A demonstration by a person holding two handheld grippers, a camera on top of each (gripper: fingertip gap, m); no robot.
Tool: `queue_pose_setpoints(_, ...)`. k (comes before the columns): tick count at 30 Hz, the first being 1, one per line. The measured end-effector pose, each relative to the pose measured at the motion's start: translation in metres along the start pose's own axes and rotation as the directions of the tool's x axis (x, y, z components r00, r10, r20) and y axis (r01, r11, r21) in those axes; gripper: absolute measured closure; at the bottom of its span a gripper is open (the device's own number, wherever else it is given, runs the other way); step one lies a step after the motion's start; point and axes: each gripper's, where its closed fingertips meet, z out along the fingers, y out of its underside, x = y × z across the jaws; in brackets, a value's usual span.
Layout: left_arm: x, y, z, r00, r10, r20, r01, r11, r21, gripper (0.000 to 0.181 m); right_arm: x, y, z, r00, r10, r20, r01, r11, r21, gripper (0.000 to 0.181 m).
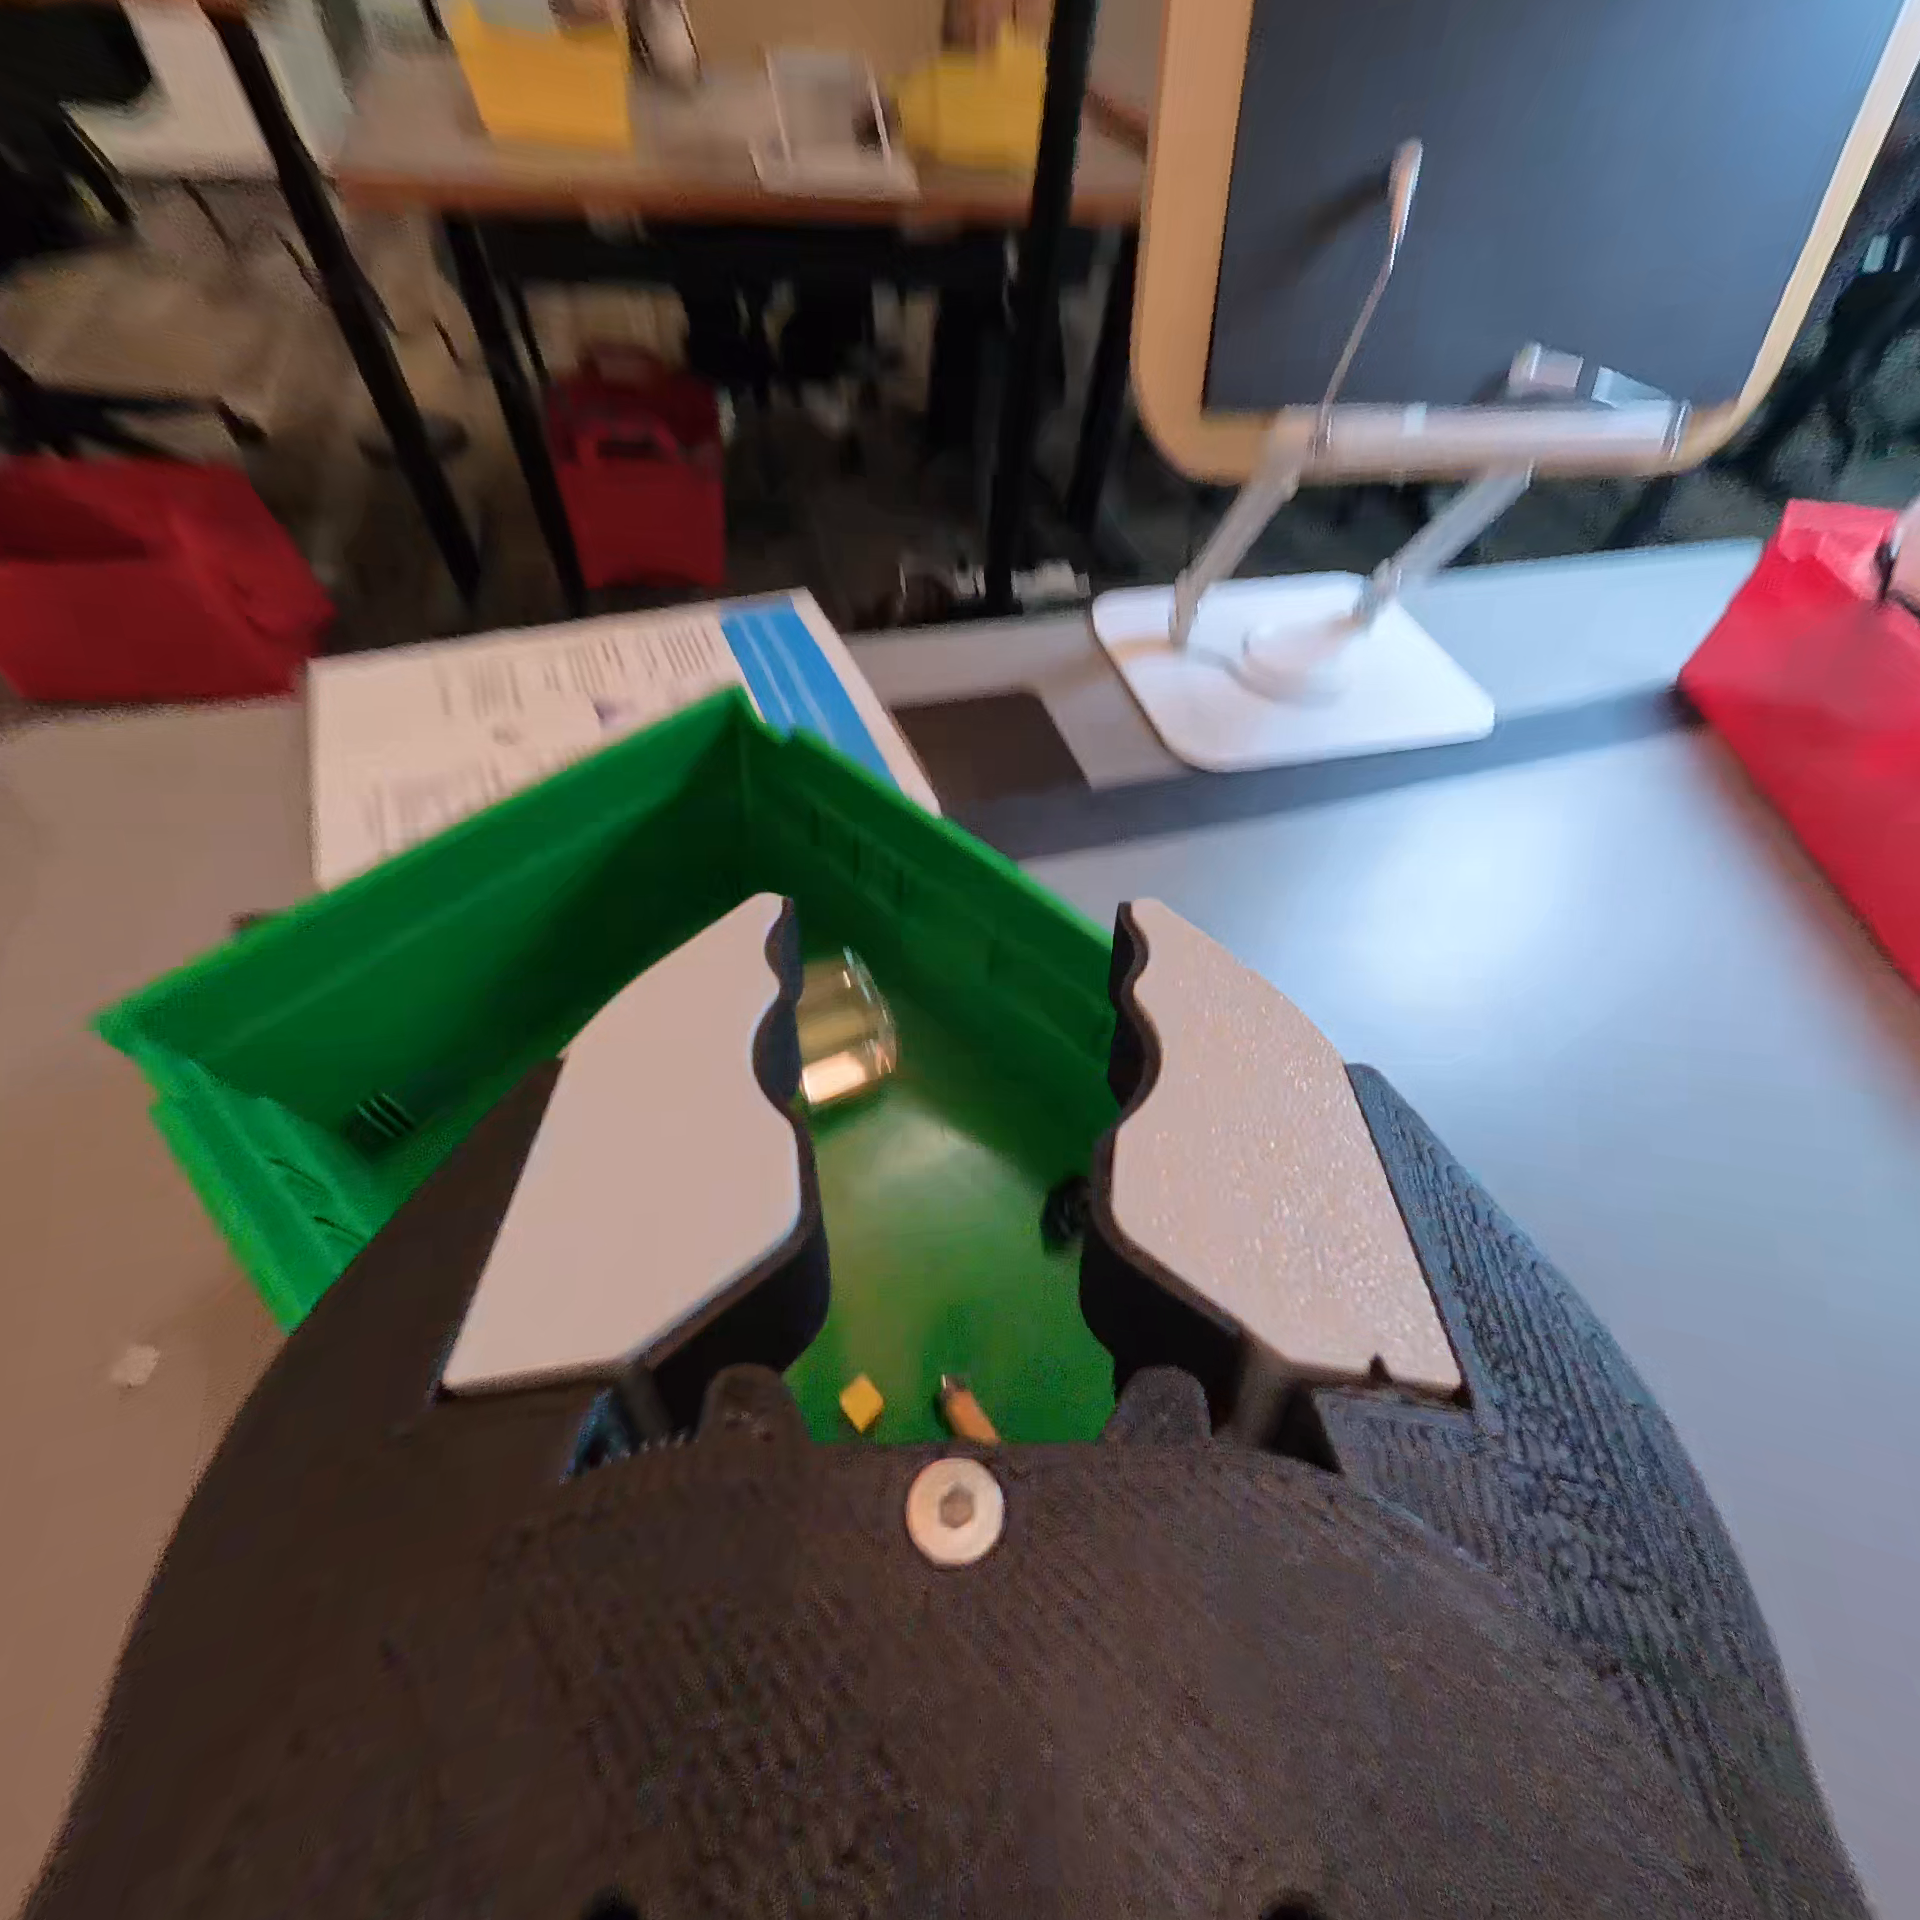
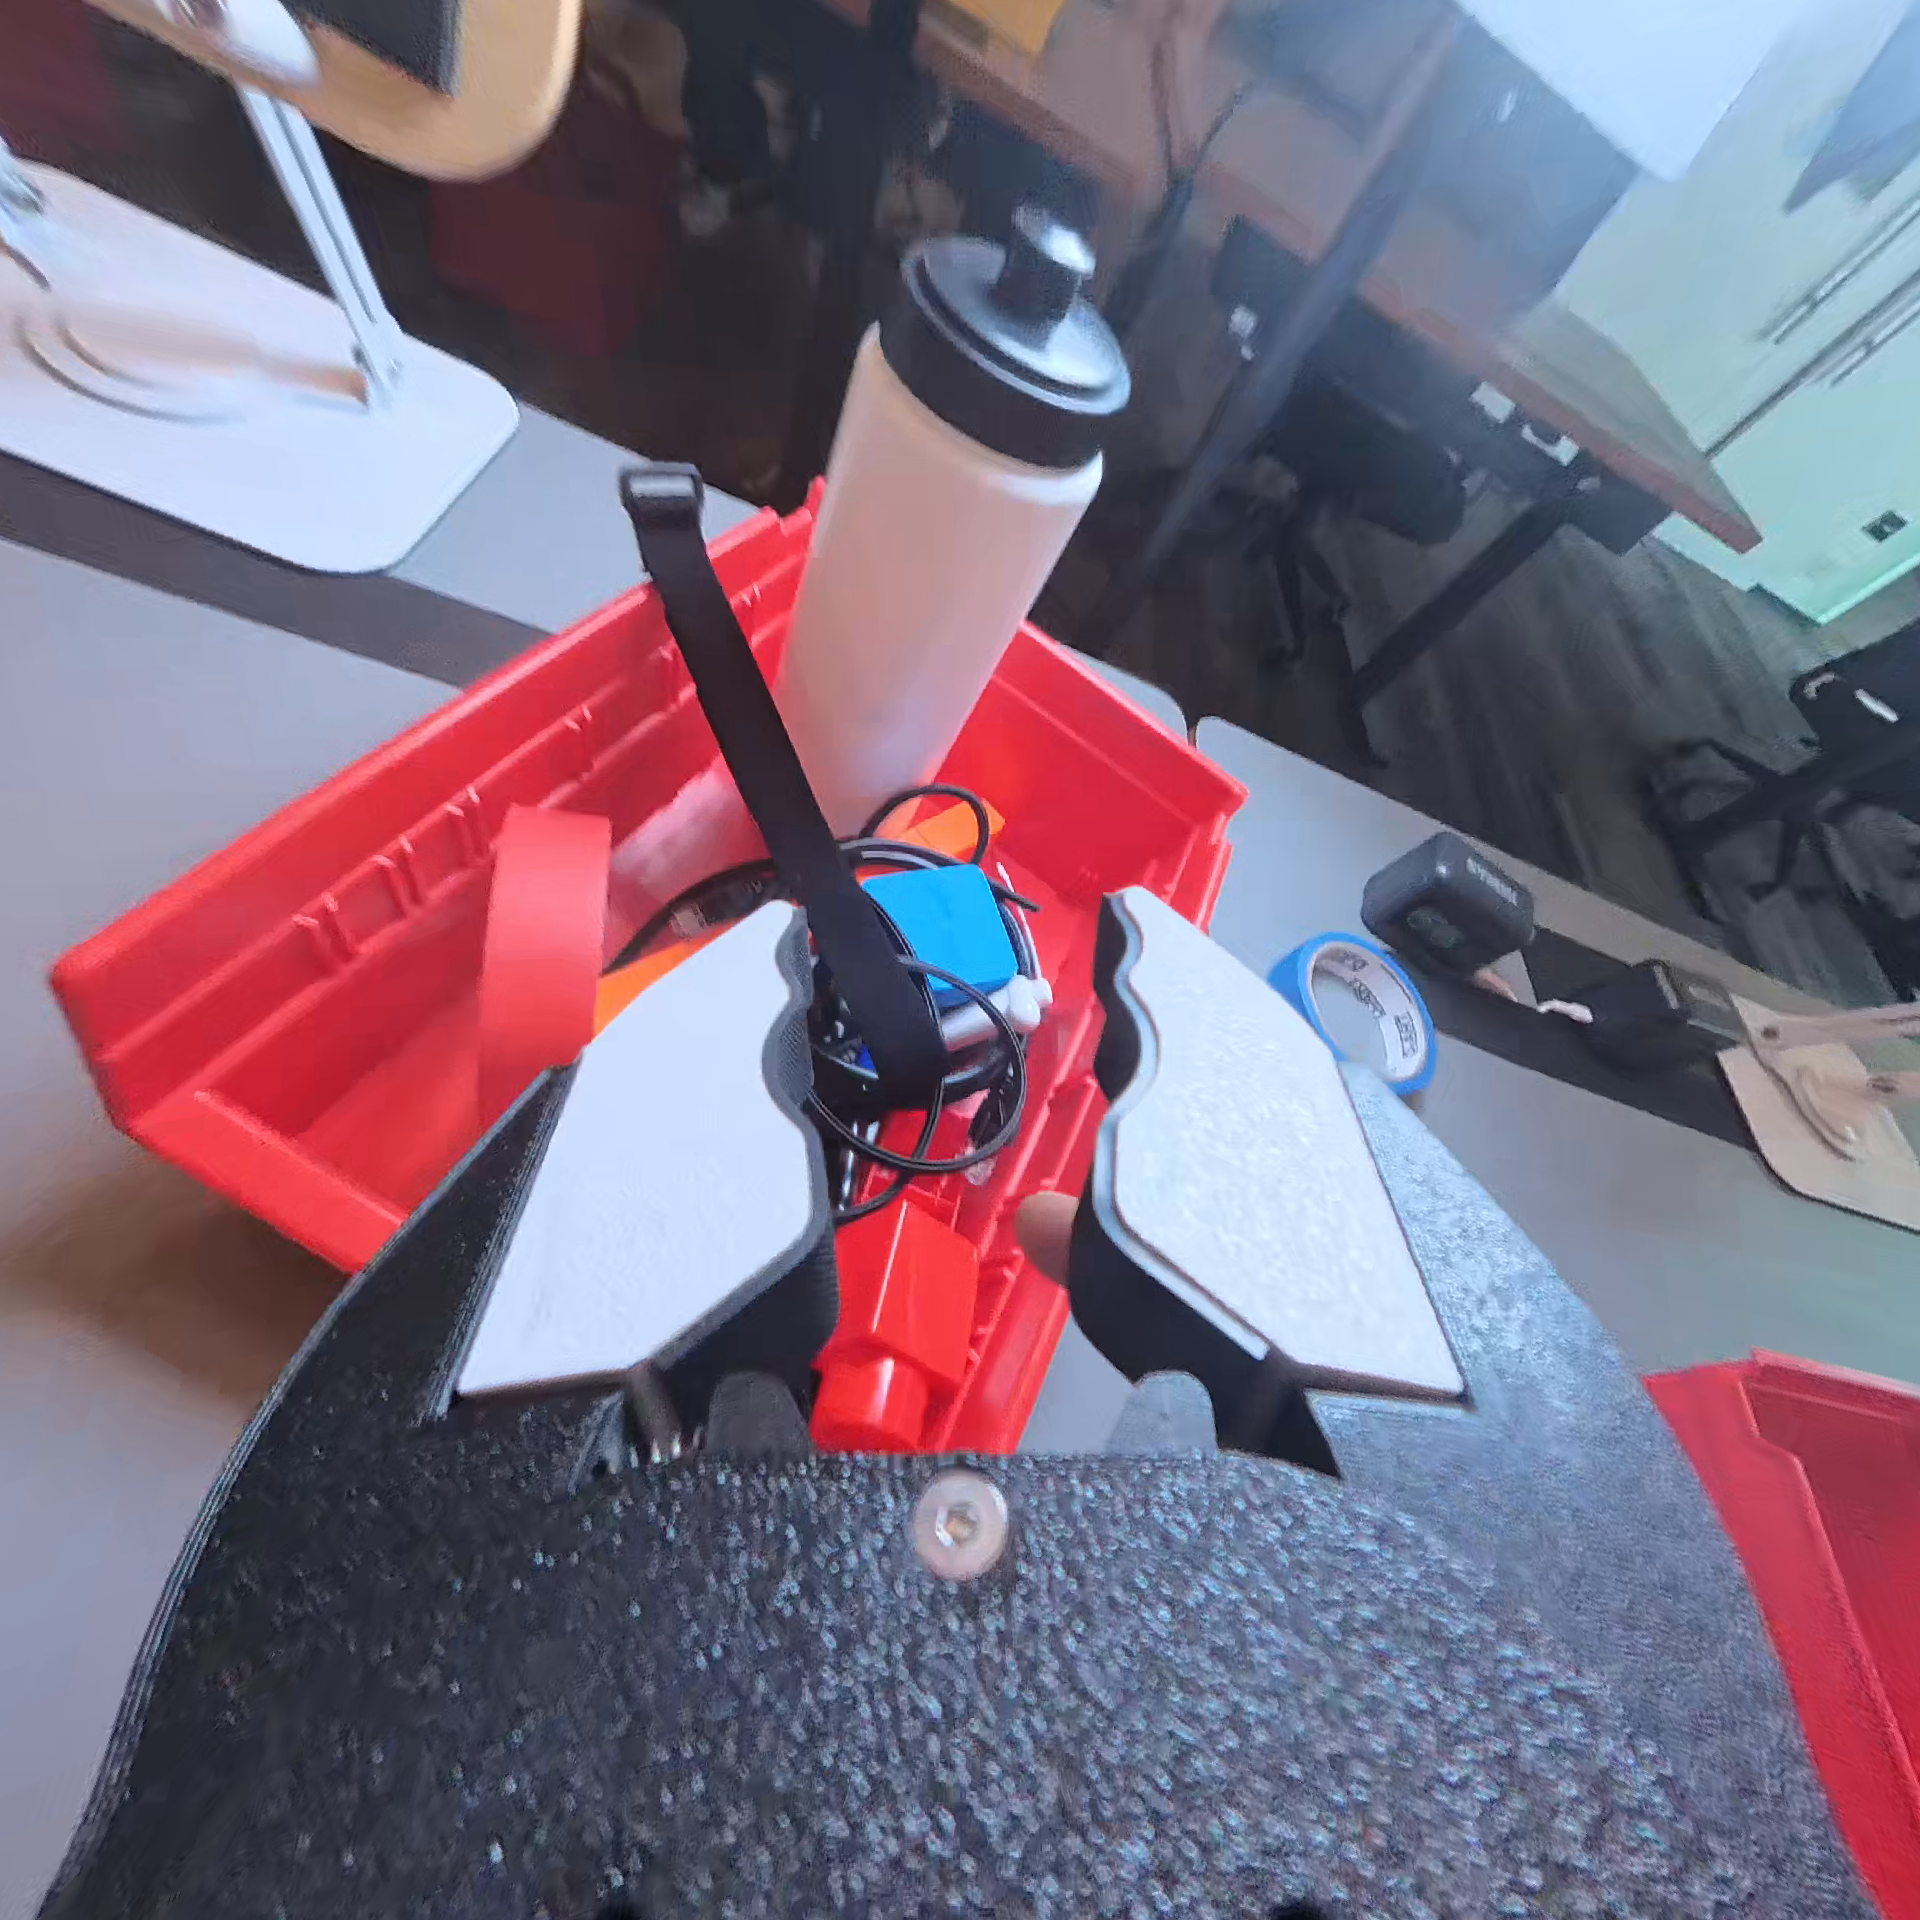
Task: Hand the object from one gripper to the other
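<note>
My left gripper (image 1: 945,920) is open and empty above a green bin (image 1: 520,935) on the grey table. The bin holds a clear shiny piece (image 1: 844,1029), a small yellow piece (image 1: 860,1403) and a pencil-like stub (image 1: 966,1411). My right gripper (image 2: 951,914) is open above a red bin (image 2: 343,935). That bin holds a white bottle with a black cap (image 2: 935,551), a black strap (image 2: 769,769), a blue block (image 2: 940,930), tangled black cable (image 2: 935,1101), a red tape roll (image 2: 545,935) and a red block (image 2: 904,1320). The strap stands up between the fingers; no grip shows.
A monitor on a white stand (image 1: 1299,675) and a white box (image 1: 520,727) sit behind the green bin; the red bin shows at the right edge (image 1: 1829,707). Right of the red bin lie a blue tape roll (image 2: 1361,1003), a black device (image 2: 1449,904), cardboard (image 2: 1818,1122) and another red bin (image 2: 1829,1558). Tip to tip, the grippers are about 65 centimetres apart.
</note>
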Motion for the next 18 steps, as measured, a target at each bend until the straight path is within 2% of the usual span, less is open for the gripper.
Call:
queue_pose_setpoints(4, 0.016, 0.067, 0.033, 0.995, 0.034, -0.089, -0.062, 0.938, -0.341, 0.128, -0.012, -0.026, -0.014, 0.999, 0.002, 0.034, -0.006, 0.993, 0.121, 0.136)
queue_pose_setpoints(7, 0.029, 0.110, 0.049, 0.985, 0.048, -0.166, -0.127, 0.851, -0.510, 0.128, -0.018, -0.038, -0.020, 0.999, -0.024, 0.026, 0.019, 0.986, 0.168, 0.139)
queue_pose_setpoints(12, 0.039, 0.152, 0.066, 0.964, 0.104, -0.245, -0.238, 0.746, -0.621, 0.139, -0.031, -0.054, -0.029, 0.998, -0.024, 0.061, 0.009, 0.971, 0.239, 0.147)
queue_pose_setpoints(14, 0.038, 0.165, 0.069, 0.959, 0.131, -0.253, -0.270, 0.700, -0.662, 0.153, -0.040, -0.061, -0.034, 0.995, -0.029, 0.096, 0.002, 0.963, 0.269, 0.148)
queue_pose_setpoints(16, 0.037, 0.162, 0.069, 0.955, 0.154, -0.255, -0.289, 0.687, -0.666, 0.166, -0.049, -0.072, -0.042, 0.992, -0.044, 0.120, 0.003, 0.948, 0.317, 0.151)
queue_pose_setpoints(17, 0.032, 0.158, 0.066, 0.950, 0.204, -0.236, -0.311, 0.675, -0.669, 0.166, -0.055, -0.079, -0.048, 0.989, -0.063, 0.132, 0.012, 0.935, 0.356, 0.152)
queue_pose_setpoints(18, 0.034, 0.148, 0.063, 0.943, 0.224, -0.247, -0.333, 0.695, -0.638, 0.166, -0.061, -0.086, -0.054, 0.986, -0.085, 0.141, 0.022, 0.917, 0.397, 0.154)
